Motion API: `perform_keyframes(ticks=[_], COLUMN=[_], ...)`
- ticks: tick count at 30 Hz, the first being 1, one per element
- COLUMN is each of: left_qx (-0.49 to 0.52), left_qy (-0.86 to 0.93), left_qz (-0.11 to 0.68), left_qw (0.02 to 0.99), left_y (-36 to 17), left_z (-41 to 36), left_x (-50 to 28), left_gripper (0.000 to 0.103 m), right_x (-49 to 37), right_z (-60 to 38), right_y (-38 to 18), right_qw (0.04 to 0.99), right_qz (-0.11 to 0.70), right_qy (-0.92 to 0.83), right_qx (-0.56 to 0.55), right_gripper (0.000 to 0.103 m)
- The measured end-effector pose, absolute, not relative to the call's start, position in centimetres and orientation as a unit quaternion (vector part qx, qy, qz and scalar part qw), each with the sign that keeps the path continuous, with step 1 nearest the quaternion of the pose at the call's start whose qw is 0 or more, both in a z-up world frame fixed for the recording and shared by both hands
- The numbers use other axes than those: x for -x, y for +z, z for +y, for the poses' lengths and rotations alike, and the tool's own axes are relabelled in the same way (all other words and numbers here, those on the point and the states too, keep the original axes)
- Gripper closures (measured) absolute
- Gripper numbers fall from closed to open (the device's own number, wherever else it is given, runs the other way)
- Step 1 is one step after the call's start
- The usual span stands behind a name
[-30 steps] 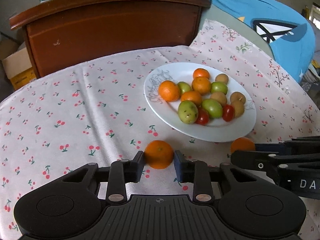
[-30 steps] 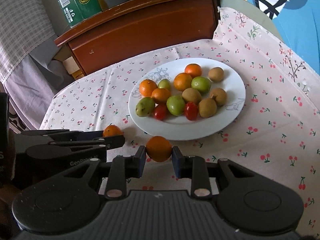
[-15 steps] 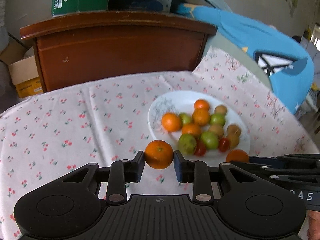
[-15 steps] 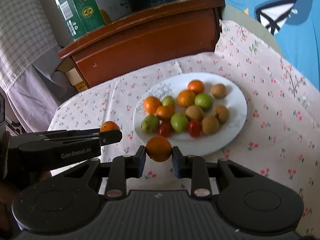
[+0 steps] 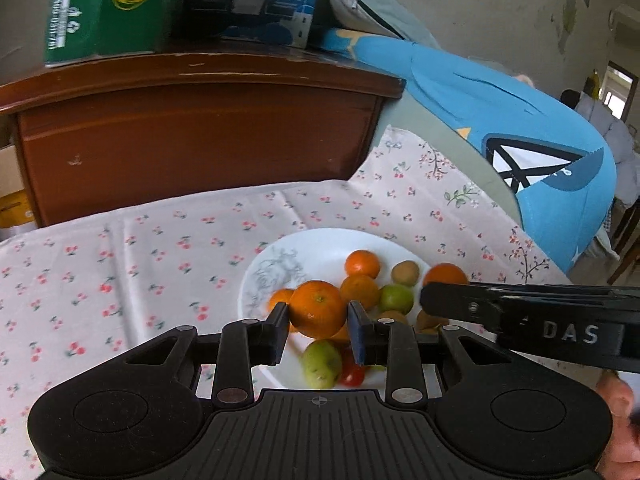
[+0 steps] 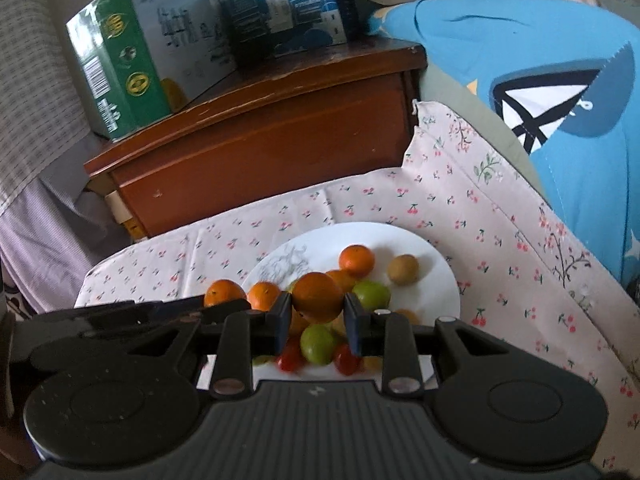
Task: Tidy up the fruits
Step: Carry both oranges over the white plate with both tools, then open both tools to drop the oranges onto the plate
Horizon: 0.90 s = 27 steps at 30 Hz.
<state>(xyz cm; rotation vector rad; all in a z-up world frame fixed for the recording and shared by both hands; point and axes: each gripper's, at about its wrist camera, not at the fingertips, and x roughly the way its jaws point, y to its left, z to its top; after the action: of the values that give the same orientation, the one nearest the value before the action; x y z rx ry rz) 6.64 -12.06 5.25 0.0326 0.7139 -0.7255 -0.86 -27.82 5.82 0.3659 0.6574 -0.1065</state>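
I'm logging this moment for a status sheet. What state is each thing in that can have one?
left gripper: shut on left orange, held above the plate
right gripper: shut on right orange, held above the plate
plate: flat on the tablecloth, holding loose fruit
green box: closed, standing on the wooden cabinet

You have six oranges (image 5: 362, 264) in view: four on the plate, one in your left gripper (image 5: 318, 312), and one in your right gripper (image 6: 317, 308). There is one white plate (image 6: 424, 292). On it you can clearly count two green fruits (image 6: 371, 295), two small red tomatoes (image 6: 346, 360) at the near edge and three brown fruits (image 5: 405, 273) on the right. Two cartons (image 6: 120, 68) stand far back.
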Motion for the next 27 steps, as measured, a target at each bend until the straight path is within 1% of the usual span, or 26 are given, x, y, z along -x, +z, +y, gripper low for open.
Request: perform_keyframes(ticks=[4, 13, 17, 19, 20, 21, 22, 23, 24, 27], left_qx=[-0.015, -0.011, -0.012, -0.009, -0.008, -0.007, -0.007, -0.008, -0.010, -0.015], left_qy=[-0.355, -0.364, -0.357, -0.358, -0.356, -0.353, -0.350, -0.345, -0.341, -0.332], left_qz=[0.342, 0.352, 0.353, 0.354, 0.353, 0.353, 0.351, 0.349, 0.347, 0.351], left_qw=[0.870, 0.862, 0.864, 0.864, 0.865, 0.866, 0.868, 0.871, 0.873, 0.875], left_y=[4.9, 3.9, 3.7, 3.9, 4.0, 4.2, 4.4, 4.7, 4.9, 5.7], left_z=[-13.3, -14.4, -14.6, -14.4, -14.3, -14.2, -14.1, -13.9, -13.8, -13.4], left_x=[-6.9, -7.2, -7.1, -7.1, -7.1, -7.1, -7.0, -6.9, -6.7, -6.4], left_gripper=[0.074, 0.074, 0.072, 0.070, 0.067, 0.059, 0.054, 0.046, 0.041, 0.032], right_x=[0.0, -1.6, -2.1, -2.4, -2.4, -2.5, -2.5, -2.5, -2.5, -2.5], right_z=[-28.6, -30.7, -31.0, -31.1, -31.0, -31.0, -30.9, -30.9, -30.8, -30.5], right_y=[5.4, 3.8, 3.6, 3.4, 3.5, 3.5, 3.6, 3.7, 3.8, 4.2], right_qw=[0.928, 0.914, 0.913, 0.913, 0.913, 0.913, 0.914, 0.915, 0.915, 0.918], right_qz=[0.321, 0.334, 0.333, 0.332, 0.331, 0.330, 0.330, 0.329, 0.328, 0.326], right_qy=[-0.064, -0.089, -0.088, -0.087, -0.089, -0.089, -0.089, -0.089, -0.088, -0.088], right_qx=[-0.178, -0.214, -0.219, -0.221, -0.221, -0.220, -0.219, -0.218, -0.216, -0.208], right_gripper=[0.075, 0.075, 0.075, 0.072, 0.072, 0.072, 0.072, 0.072, 0.072, 0.071])
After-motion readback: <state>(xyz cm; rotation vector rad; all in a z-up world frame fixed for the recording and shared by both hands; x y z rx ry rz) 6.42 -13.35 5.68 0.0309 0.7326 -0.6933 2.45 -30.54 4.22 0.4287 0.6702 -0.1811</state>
